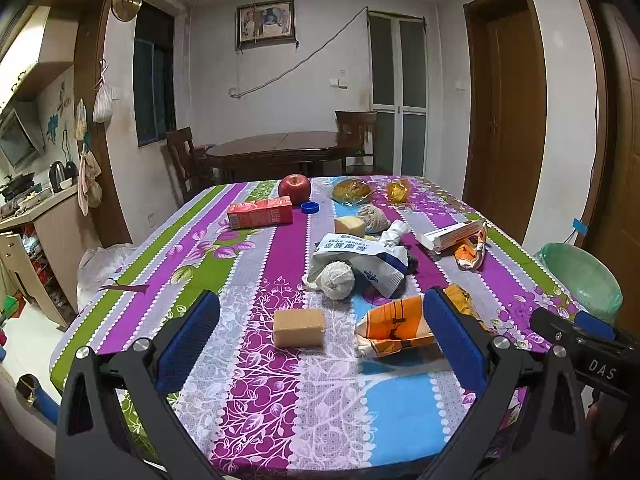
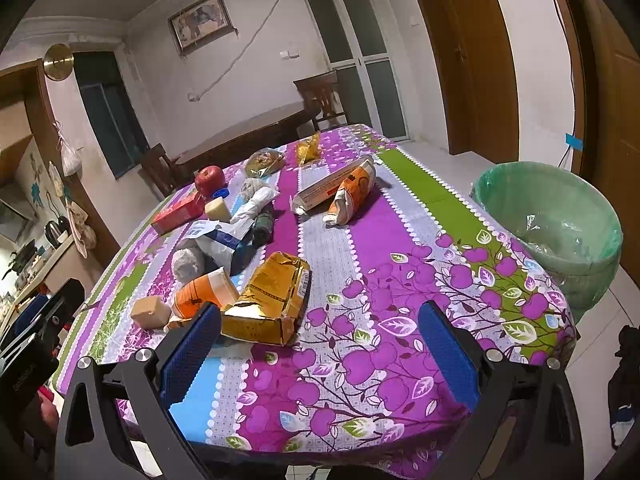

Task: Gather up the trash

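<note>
My left gripper (image 1: 320, 332) is open and empty above the near edge of the table; a tan sponge block (image 1: 299, 327) and an orange wrapper (image 1: 394, 326) lie between its fingers' line of sight. My right gripper (image 2: 320, 340) is open and empty, near a crumpled gold wrapper (image 2: 268, 298). The orange wrapper (image 2: 204, 292) and sponge block (image 2: 150, 312) lie left of it. A blue-white wipes packet (image 1: 356, 256), paper balls (image 1: 338, 280), a white carton (image 1: 452, 236) and another orange wrapper (image 2: 352, 196) lie further back. A bin with a green liner (image 2: 552, 216) stands right of the table.
A red apple (image 1: 295, 188), red juice box (image 1: 260, 212), blue cap (image 1: 309, 208), yellow cheese-like block (image 1: 349, 226) and bagged bread (image 1: 352, 191) sit at the far part of the flowered tablecloth (image 1: 256, 392). A dark dining table with chairs (image 1: 276, 150) stands behind.
</note>
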`<state>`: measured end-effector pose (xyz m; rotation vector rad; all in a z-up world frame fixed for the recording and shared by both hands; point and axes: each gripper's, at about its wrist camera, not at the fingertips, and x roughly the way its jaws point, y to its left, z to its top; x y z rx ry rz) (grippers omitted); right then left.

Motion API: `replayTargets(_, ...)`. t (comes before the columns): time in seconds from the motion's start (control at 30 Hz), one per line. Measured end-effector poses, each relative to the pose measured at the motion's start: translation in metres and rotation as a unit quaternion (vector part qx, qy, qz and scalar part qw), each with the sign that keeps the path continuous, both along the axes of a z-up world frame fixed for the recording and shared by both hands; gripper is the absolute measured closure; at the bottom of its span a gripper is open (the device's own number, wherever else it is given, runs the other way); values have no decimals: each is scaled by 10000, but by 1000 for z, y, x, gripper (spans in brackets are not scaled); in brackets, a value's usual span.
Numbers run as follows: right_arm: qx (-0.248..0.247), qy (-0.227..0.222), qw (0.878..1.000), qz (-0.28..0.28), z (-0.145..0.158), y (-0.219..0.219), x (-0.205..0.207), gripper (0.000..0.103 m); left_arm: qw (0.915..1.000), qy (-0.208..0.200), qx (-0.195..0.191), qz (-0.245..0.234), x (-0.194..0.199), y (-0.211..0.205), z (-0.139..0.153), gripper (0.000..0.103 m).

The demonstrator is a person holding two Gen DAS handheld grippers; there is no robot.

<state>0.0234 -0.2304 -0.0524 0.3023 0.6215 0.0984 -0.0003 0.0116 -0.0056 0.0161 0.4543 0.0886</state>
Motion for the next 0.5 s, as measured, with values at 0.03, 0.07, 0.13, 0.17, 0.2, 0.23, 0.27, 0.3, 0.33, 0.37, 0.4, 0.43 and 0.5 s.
replayTargets(0.03, 0, 5, 10000, -1, 0, 0, 0, 5, 10000, 8, 3, -1, 0, 1, 0, 5)
replayTargets(0.07, -2, 15, 10000, 2, 0, 0, 1, 5, 10000, 13, 1, 6, 1, 0, -1, 5)
replayTargets(0.13, -2, 12, 10000, 11, 0, 1, 1, 5, 10000, 34, -7, 34, 2, 2, -1, 5)
replayTargets(0.17, -9, 6, 10000, 16, -1, 1, 1, 5, 10000, 42, -10, 50, 3, 4, -1, 5)
replayTargets(0.2, -23, 13, 10000, 26, -1, 2, 1, 5, 10000, 55, -11, 66, 3, 5, -1, 5)
replayTargets(0.23, -37, 18, 10000, 36, -1, 4, 2, 5, 9999, 76, -18, 81, 6, 6, -3, 5)
replayTargets(0.27, -67, 19, 10000, 52, -1, 5, 4, 5, 9999, 98, -25, 91, 7, 7, -4, 5)
replayTargets(0.3, -94, 13, 9999, 47, -1, 6, 4, 5, 9999, 115, -24, 99, 9, 9, -5, 5)
replayTargets(0.33, -122, -1, 9999, 38, -1, 6, 5, 5, 9999, 108, -7, 119, 10, 11, -5, 5)
replayTargets(0.37, -139, -19, 9999, 32, 0, 7, 6, 5, 9998, 88, 12, 157, 12, 12, -4, 5)
replayTargets(0.4, -154, -35, 9999, 21, 2, 7, 8, 5, 9997, 44, 10, 224, 14, 18, -3, 5)
replayTargets(0.43, -176, -69, 9998, -3, 3, 6, 9, 5, 9996, 22, -11, 282, 15, 24, -3, 5)
replayTargets(0.5, -228, -148, 9996, -54, 9, 4, 12, 5, 9991, 11, -72, 423, 18, 42, -3, 5)
